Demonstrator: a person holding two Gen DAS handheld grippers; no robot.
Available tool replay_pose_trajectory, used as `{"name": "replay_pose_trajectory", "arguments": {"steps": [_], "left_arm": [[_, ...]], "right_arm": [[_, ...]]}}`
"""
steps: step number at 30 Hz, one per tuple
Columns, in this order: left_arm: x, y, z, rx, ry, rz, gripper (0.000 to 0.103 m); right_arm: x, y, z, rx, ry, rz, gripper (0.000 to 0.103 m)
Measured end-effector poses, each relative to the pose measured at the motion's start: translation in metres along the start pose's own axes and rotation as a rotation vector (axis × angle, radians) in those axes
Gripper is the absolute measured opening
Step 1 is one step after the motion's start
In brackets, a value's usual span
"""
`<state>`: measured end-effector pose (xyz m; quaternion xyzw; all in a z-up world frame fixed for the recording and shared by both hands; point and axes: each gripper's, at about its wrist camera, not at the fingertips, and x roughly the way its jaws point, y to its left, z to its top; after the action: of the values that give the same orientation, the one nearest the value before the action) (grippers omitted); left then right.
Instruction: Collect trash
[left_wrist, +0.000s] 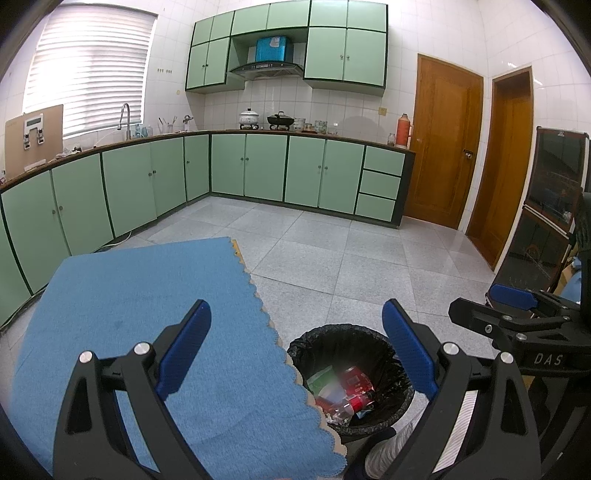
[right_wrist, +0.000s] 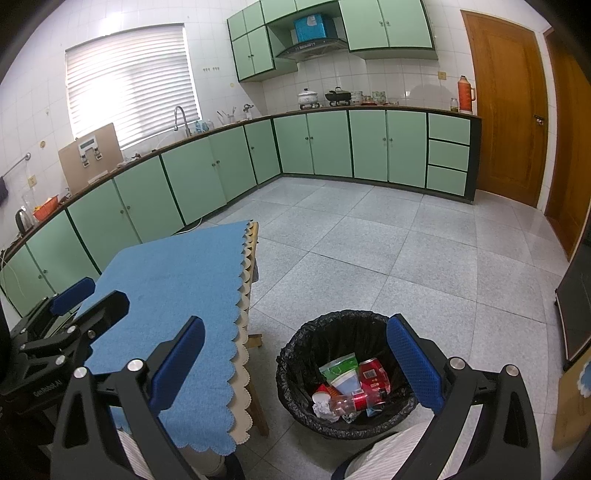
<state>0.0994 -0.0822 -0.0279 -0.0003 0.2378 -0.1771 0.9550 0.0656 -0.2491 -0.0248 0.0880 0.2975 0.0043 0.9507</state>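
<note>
A black-lined trash bin (left_wrist: 332, 341) (right_wrist: 314, 334) stands on the floor beside the table. It holds several pieces of trash: a red can (right_wrist: 373, 373), a green packet (right_wrist: 338, 365), a plastic bottle (right_wrist: 351, 400) and crumpled paper (right_wrist: 325, 410). My left gripper (left_wrist: 295, 332) is open and empty, held above the table edge and bin. My right gripper (right_wrist: 295, 343) is open and empty above the bin. The right gripper also shows in the left wrist view (left_wrist: 517, 306), and the left gripper shows at the left of the right wrist view (right_wrist: 81, 295).
The table carries a blue cloth (left_wrist: 147, 314) (right_wrist: 177, 288) with a scalloped edge. Green kitchen cabinets (left_wrist: 240, 166) line the walls behind. Wooden doors (left_wrist: 447, 144) stand at the right. A dark cabinet (left_wrist: 554, 206) is at the far right.
</note>
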Motion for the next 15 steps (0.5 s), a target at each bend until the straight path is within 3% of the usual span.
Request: {"name": "replay_pose_trajectory", "arguments": {"steps": [15], "left_arm": [[0.006,-0.002,-0.004,-0.004,0.016,0.003,0.091]], "right_arm": [[0.007,-0.010,0.003,0.005,0.013,0.003,0.097]]}}
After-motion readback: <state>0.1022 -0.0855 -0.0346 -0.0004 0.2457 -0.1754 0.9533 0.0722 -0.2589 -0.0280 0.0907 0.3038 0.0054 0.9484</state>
